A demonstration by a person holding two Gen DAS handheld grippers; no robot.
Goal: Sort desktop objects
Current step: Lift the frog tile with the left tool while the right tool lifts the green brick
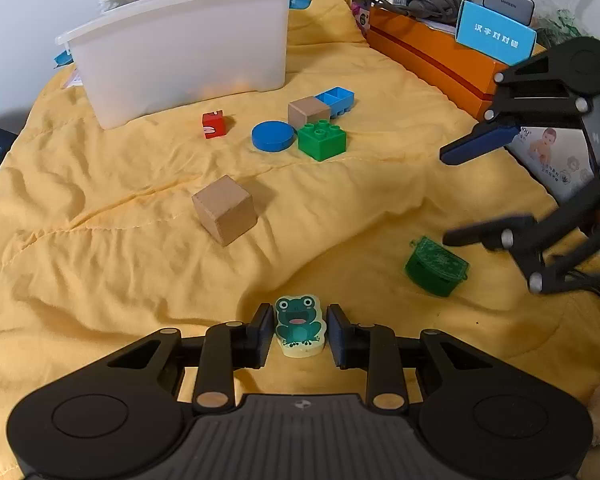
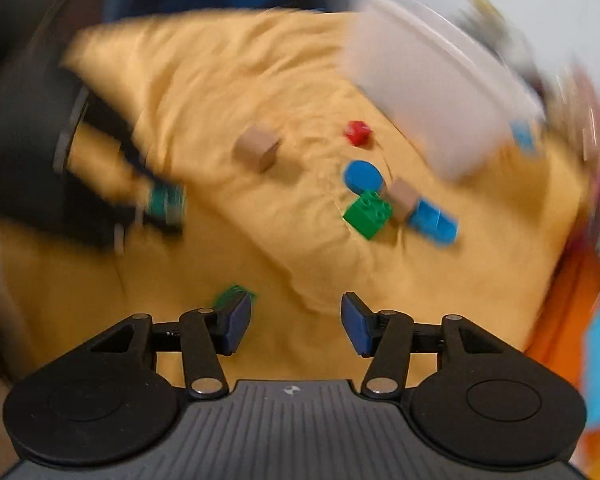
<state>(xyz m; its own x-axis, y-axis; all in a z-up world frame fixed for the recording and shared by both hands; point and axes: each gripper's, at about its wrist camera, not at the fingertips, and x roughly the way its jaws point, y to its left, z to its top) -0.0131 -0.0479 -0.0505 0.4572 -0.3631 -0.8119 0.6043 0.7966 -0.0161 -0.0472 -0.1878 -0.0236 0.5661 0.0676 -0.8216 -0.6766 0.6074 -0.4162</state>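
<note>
A frog-shaped eraser (image 1: 299, 326), pale yellow with a green, open-mouthed cartoon frog printed on its face, lies on a rumpled yellow cloth (image 1: 100, 240) between the two blue pads of the left tool (image 1: 299, 334). A thin gap shows on each side of the frog, so the pads stand narrowly parted and do not pinch it.

Beyond the frog a plain wooden cube (image 1: 225, 209) sits alone on the cloth. Farther from the frog, a cluster: a blue disc (image 1: 272, 136), a green studded brick (image 1: 322, 139), a second wooden cube (image 1: 308, 111) and an upturned blue brick (image 1: 337, 99), packed closely together. A small red cube (image 1: 213, 124) sits apart, left of the disc. Behind them stands a white plastic bin (image 1: 180, 48). Right of the frog a translucent green trinket (image 1: 436, 266) lies close under the right tool (image 1: 446, 196), its fingers spread wide with nothing between them.

An orange box (image 1: 440, 60) with a blue card (image 1: 496, 36) on it borders the cloth to the right of the cluster. Open cloth stretches left of the frog and between frog and lone cube. The right wrist view is motion-blurred.
</note>
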